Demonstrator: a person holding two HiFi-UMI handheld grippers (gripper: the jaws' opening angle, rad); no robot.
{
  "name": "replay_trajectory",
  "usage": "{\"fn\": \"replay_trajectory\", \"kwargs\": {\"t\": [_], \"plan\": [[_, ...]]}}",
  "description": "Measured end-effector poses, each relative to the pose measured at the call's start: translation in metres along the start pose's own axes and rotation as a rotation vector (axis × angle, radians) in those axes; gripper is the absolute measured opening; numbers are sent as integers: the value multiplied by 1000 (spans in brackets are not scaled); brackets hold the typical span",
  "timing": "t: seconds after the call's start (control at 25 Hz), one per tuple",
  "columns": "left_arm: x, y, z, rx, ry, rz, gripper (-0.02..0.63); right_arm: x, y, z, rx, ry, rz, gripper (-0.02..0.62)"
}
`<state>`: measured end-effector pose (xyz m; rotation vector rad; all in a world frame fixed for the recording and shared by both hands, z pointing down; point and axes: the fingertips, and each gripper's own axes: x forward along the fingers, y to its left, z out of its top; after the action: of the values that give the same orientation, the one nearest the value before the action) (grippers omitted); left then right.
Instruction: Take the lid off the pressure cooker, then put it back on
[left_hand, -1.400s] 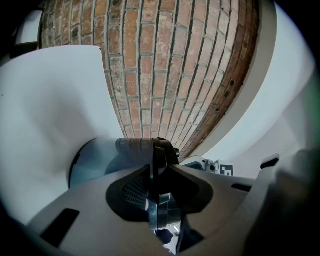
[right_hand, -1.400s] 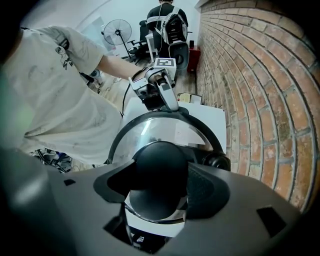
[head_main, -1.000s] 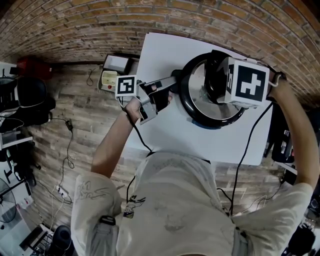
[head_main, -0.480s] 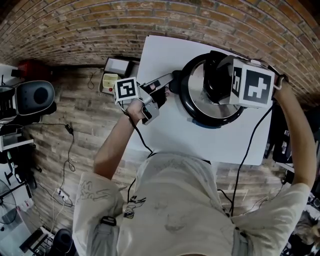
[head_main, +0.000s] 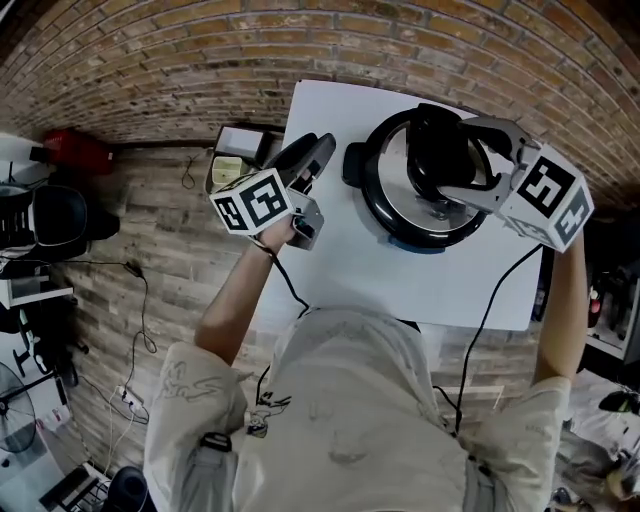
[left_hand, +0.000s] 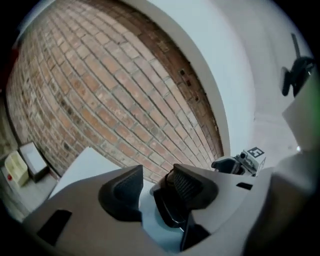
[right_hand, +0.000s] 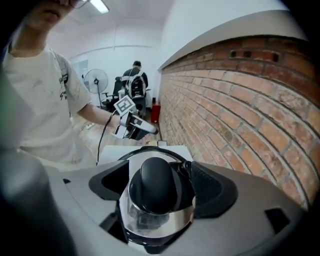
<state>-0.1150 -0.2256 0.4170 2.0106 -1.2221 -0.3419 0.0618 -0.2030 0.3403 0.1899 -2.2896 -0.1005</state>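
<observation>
We have just been opening both claws: left claw (head_main: 310, 152) parted and empty, right claw (right_hand: 159, 186) loose around the knob (head_main: 440, 150). The lid (head_main: 392, 175) rests on the counter's (head_main: 350, 270) pressure cooker (head_main: 420, 246); a snagging jaw could drag it askew.

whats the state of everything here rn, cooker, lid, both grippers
pressure cooker, closed, standing on the table
lid, seated on the pressure cooker
lid knob, between the right jaws, not pressed
right gripper, open, jaws have just been opening, lid knob between them
left gripper, open, jaws have just been opening, holding nothing, clear of the side handle
</observation>
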Motion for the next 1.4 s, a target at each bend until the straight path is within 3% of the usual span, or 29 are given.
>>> {"fn": "replay_trajectory", "kwargs": {"t": [0.2, 0.36, 0.48, 0.68, 0.84, 0.92, 1.08, 1.4], "plan": [[-22, -28, 26, 313, -118, 82, 206, -31, -9, 0, 177, -243, -202, 400], [-32, -56, 33, 519, -146, 92, 206, -51, 3, -7, 252, -381, -316, 400], [-41, -73, 34, 657, -170, 104, 206, -66, 15, -12, 366, -510, -393, 400], [-56, -93, 34, 849, -224, 155, 203, -84, 22, -43, 516, -560, -671, 400], [-68, -100, 30, 926, -262, 186, 204, -101, 34, -63, 586, -611, -910, 400], [-75, -96, 25, 935, -272, 214, 204, -103, 43, -71, 636, -646, -973, 400], [-87, -81, 12, 900, -276, 262, 204, -92, 57, -84, 732, -698, -971, 400], [-93, -77, 3, 904, -267, 281, 203, -78, 68, -92, 743, -677, -960, 400]]}}
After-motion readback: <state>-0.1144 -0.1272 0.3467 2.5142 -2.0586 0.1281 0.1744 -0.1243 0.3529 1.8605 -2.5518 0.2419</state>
